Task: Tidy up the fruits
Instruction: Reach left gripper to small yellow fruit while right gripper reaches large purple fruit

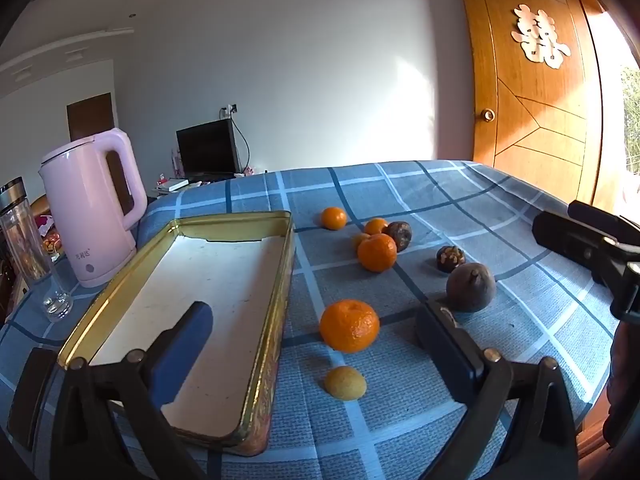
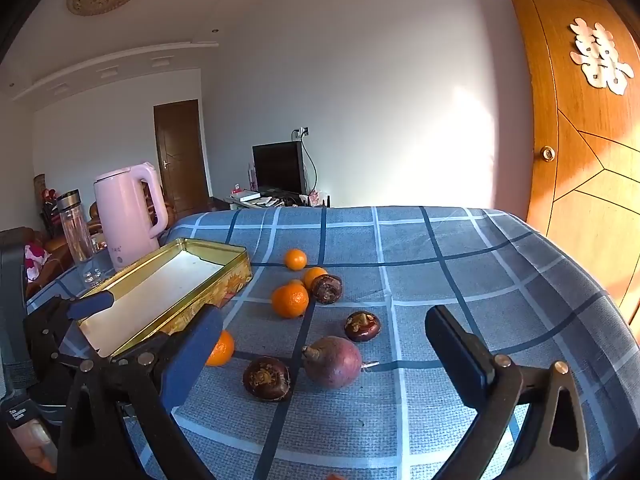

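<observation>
A gold tin (image 1: 232, 217) with a white floor lies open on the left of the checked tablecloth (image 1: 400, 420). Right of it are loose fruits: tangerines (image 1: 349, 325) (image 1: 377, 253) (image 1: 333, 218), a small yellowish fruit (image 1: 345, 383), dark brown fruits (image 1: 450, 258) (image 2: 267, 378) and a purple one (image 2: 333, 362). My left gripper (image 1: 316, 308) is open, one finger over the tin, the other right of the nearest tangerine. My right gripper (image 2: 324, 320) stands open above the dark fruits, holding nothing. Its left finger hides part of a tangerine (image 2: 221, 349).
A pink kettle (image 1: 92, 208), a glass bottle (image 1: 24, 240) and a small glass (image 1: 58, 304) stand left of the tin. A wooden door (image 1: 532, 100) rises behind the table's far right corner. The cloth drops off at the right edge (image 2: 600, 288).
</observation>
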A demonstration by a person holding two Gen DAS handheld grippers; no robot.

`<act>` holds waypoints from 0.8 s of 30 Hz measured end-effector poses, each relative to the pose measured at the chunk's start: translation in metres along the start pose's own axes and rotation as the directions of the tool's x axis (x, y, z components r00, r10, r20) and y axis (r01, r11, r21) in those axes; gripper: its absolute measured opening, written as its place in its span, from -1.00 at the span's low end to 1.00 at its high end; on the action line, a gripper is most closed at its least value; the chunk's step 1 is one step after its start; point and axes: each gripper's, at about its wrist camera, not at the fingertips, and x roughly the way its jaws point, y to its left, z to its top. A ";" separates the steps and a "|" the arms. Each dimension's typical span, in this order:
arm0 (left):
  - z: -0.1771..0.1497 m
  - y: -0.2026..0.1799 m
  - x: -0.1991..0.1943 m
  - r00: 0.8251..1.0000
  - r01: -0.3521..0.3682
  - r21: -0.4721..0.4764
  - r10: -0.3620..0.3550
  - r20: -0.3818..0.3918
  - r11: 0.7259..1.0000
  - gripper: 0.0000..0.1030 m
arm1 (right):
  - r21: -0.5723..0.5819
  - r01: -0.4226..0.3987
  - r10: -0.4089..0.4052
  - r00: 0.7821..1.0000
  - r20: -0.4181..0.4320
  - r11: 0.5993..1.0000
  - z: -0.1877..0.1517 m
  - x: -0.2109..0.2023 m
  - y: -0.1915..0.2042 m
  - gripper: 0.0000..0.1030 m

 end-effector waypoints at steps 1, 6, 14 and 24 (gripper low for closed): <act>0.000 0.000 0.000 1.000 -0.001 0.001 0.001 0.001 1.000 1.00 | 0.001 -0.001 0.001 1.000 -0.002 1.000 -0.001 0.000 0.000 0.98; 0.002 -0.002 -0.003 1.000 -0.002 0.006 0.002 0.005 1.000 1.00 | 0.005 -0.004 0.004 1.000 -0.009 1.000 -0.005 0.000 -0.001 0.98; -0.001 -0.005 -0.009 1.000 -0.004 0.014 0.004 0.010 1.000 1.00 | 0.017 -0.007 0.007 1.000 -0.004 1.000 -0.006 -0.004 -0.005 0.98; 0.000 -0.009 -0.006 1.000 -0.003 0.013 0.003 0.005 1.000 1.00 | 0.031 -0.012 0.013 1.000 -0.011 0.999 -0.012 -0.004 -0.010 0.98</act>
